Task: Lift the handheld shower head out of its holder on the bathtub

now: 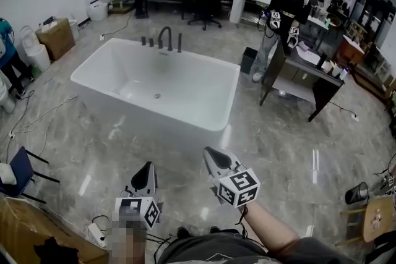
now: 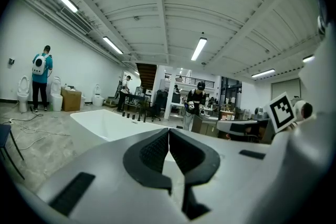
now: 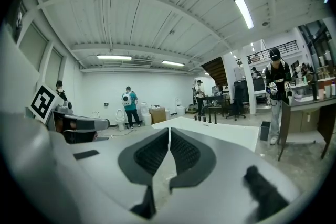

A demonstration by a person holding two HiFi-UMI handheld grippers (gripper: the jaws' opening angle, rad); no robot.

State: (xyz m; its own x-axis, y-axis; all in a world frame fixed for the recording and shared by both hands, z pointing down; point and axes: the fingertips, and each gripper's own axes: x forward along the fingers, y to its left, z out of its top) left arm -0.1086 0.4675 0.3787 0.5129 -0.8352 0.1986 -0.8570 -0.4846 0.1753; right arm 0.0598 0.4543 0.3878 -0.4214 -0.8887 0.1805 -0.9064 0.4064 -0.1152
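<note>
A white freestanding bathtub stands on the marble floor ahead of me. At its far rim rises a dark curved faucet with slim dark fittings beside it. The thin upright one looks like the handheld shower head in its holder, though it is too small to be sure. My left gripper and right gripper hang side by side in front of the tub's near wall, well short of the fittings. Both are shut and empty, as the left gripper and right gripper show in their own views. The tub lies beyond both.
A dark desk with a person beside it stands right of the tub, and a black bin sits near its far right corner. Toilets, a cardboard box, a blue chair and floor cables are at left.
</note>
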